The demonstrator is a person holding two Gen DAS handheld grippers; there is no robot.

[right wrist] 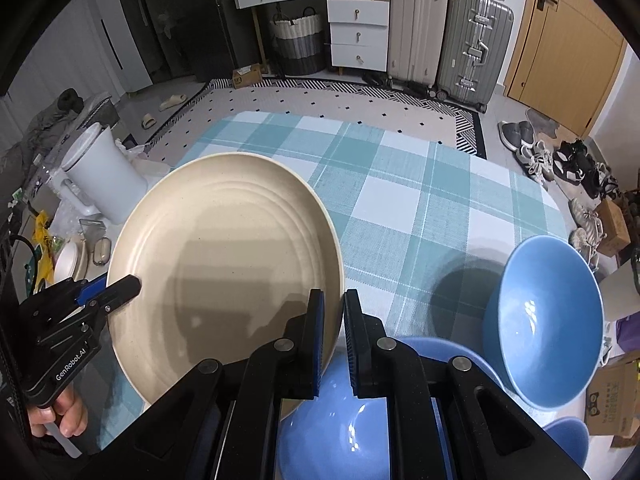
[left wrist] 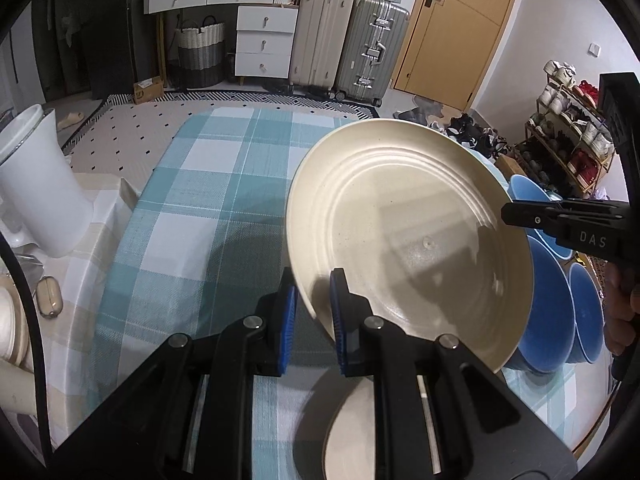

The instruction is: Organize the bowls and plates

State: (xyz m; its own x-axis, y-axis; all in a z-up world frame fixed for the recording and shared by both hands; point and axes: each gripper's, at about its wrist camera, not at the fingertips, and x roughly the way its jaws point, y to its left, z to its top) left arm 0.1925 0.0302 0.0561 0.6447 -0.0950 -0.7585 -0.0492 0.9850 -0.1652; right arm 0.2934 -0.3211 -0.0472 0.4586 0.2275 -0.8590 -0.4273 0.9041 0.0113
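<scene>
We hold the round cream ridged plate point(left wrist: 408, 236) above the teal checked tablecloth point(left wrist: 192, 200), left gripper point(left wrist: 314, 316) and right gripper point(right wrist: 332, 336) clamped on opposite rims; keeping it level clears the blue bowls point(right wrist: 548, 320).

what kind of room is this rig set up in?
Looks like a home, probably a bedroom or an entry-side room rather than a kitchen: suitcases stacked by a wooden door, a white drawer unit, and a shoe rack along the wall.

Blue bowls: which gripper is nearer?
Right. The right gripper, clamped on the cream plate rim, hangs over the blue bowls; the left gripper holds the plate's opposite rim.
</scene>
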